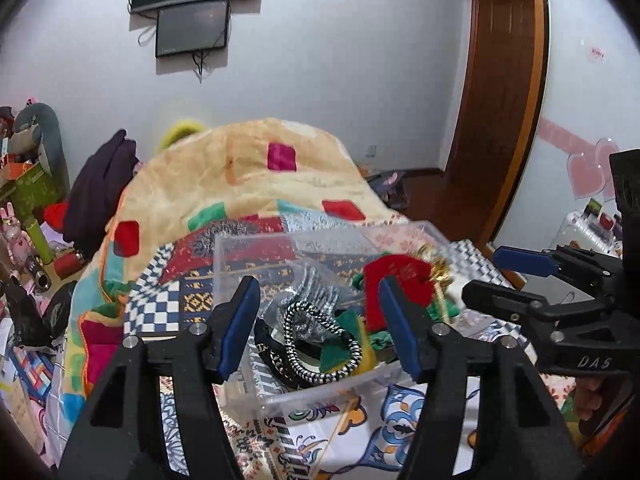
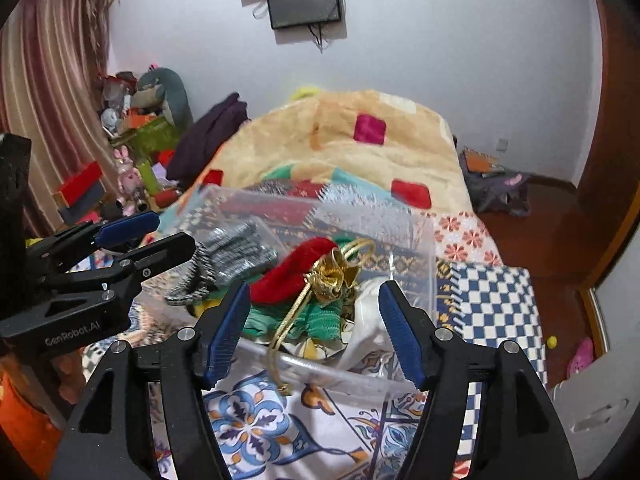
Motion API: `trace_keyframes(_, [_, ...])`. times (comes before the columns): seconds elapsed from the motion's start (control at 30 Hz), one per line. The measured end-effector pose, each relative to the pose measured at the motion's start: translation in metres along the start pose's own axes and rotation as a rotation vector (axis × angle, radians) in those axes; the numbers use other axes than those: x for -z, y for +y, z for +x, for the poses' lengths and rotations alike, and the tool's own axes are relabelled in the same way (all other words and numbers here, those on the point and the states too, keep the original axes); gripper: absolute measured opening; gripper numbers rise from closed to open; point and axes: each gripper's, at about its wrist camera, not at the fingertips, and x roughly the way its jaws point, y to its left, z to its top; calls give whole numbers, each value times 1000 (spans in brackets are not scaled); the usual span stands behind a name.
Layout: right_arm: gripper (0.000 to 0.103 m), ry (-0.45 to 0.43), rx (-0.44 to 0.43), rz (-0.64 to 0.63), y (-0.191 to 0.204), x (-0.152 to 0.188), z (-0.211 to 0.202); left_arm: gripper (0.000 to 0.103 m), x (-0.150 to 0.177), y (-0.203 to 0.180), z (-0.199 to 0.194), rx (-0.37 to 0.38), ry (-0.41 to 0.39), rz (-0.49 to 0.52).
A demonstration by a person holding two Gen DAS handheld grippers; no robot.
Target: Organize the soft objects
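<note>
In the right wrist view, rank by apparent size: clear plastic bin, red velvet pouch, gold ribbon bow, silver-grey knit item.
1. clear plastic bin
2. and 3. red velvet pouch and silver-grey knit item, too alike to rank
4. gold ribbon bow

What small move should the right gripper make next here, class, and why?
Probably tuck the gold cord back inside the clear box. It trails over the near rim onto the patterned cloth, and the right gripper is open and empty just above it.
</note>
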Motion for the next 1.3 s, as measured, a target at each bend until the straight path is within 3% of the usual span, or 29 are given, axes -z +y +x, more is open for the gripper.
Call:
trace_keyframes(0.27, [63, -150, 4, -29, 15, -7, -64, 62, -12, -13, -63, 24, -141, -2])
trace_keyframes(0.47, [70, -248, -3, -21, 19, -4, -104, 69, -12, -20, -107, 28, -228, -1])
trace_keyframes(0.57, [72, -281, -2, -24, 21, -1, -117, 78, -10, -25, -124, 27, -259, 4])
trace_keyframes(0.63, [78, -298, 0, -26, 24, 2, -123, 80, -7, -28, -133, 30, -277, 9])
trace_keyframes(0.7, [83, -322, 12, -34, 27, 4, -127, 82, -6, -32, -138, 27, -286, 20])
trace_keyframes(0.83, [84, -342, 18, -44, 33, 9, -131, 93, 0, -38, -148, 15, -306, 31])
trace_keyframes(1.0, [86, -343, 15, -49, 36, 14, -128, 98, 6, -41, -149, 18, -311, 34])
trace_keyframes(1.3, [93, -351, 16, -43, 36, 21, -126, 99, 12, -38, -144, 13, -306, 25])
